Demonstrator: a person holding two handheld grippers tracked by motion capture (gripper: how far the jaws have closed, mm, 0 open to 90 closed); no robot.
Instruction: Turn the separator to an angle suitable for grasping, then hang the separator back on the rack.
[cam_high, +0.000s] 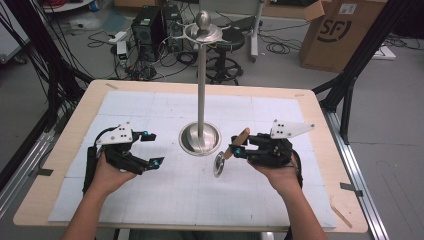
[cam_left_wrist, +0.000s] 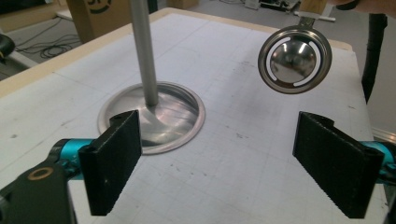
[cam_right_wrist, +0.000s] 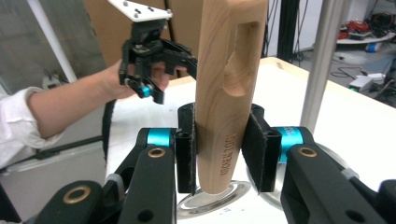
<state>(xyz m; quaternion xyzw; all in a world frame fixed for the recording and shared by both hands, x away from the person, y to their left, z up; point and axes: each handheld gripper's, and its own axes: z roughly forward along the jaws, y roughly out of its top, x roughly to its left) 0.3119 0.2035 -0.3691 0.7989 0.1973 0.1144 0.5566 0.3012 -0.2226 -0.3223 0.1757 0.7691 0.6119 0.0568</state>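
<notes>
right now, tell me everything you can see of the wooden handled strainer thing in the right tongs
The small round metal strainer with a light wooden handle is clamped by the right tongs, jaws pressed on both sides of the handle. The handle has an elongated slot near its end and dark lettering low on it. Its shiny head, a domed centre inside a slotted flat rim, hangs above the white mat, beside the steel stand's round base, apparently touching neither.

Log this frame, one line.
left tool: open, empty | right tool: shut on wooden-handled round metal strainer | tall steel stand: between tools, untouched
</notes>
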